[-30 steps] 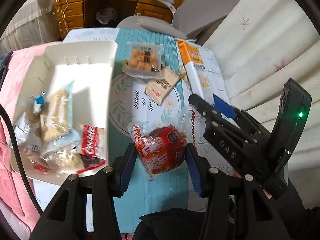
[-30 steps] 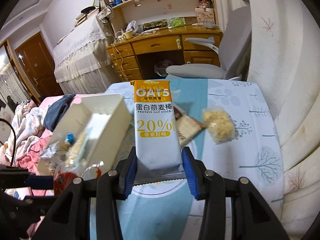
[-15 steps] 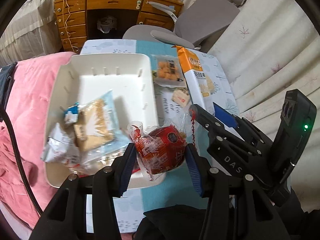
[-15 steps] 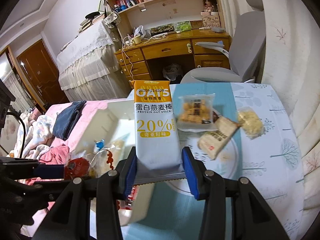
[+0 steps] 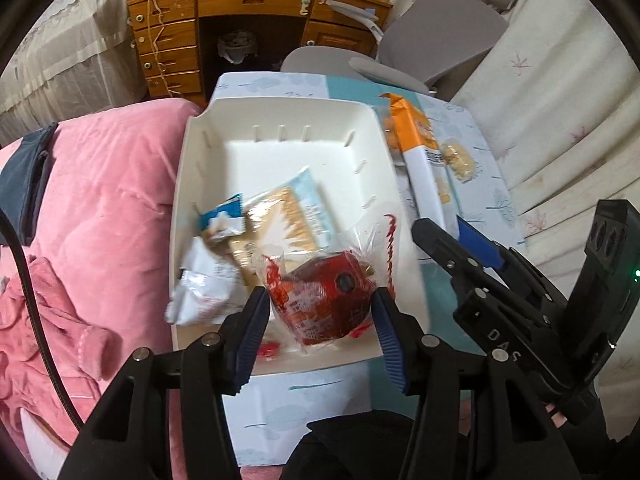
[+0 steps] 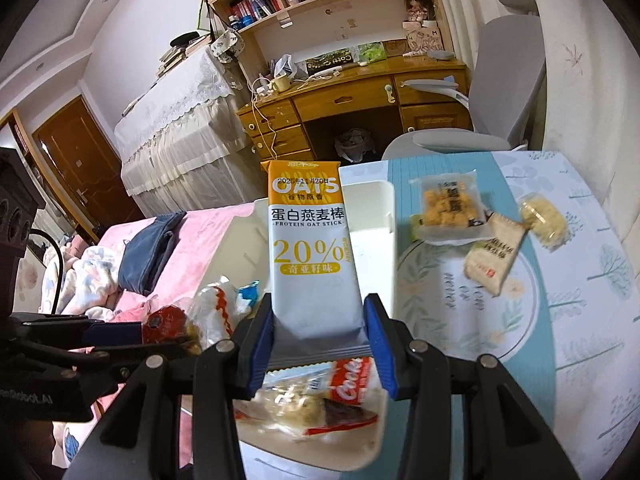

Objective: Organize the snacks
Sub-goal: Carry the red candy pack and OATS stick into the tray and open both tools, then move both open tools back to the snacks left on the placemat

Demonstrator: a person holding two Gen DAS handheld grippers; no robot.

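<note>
Holding a red snack packet (image 5: pixel 326 308) between its blue pads, the left gripper (image 5: pixel 320 320) is clamped on the crinkly wrapper and hangs over the near end of the white bin (image 5: pixel 280 112). Inside the bin lie a pale blue cracker pack (image 5: pixel 288 216) and a small blue-and-white sachet (image 5: pixel 224 220), with more wrappers heaped at the near wall. The right gripper (image 6: pixel 320 332) is closed on the lower end of an upright oat bar (image 6: pixel 310 248), white with an orange top, held above the bin's near end. On the tabletop (image 6: pixel 580 320) to the right rest a clear bag of golden cubes (image 6: pixel 448 208), a beige biscuit pack (image 6: pixel 494 258) and a pale puffed snack (image 6: pixel 542 220).
</note>
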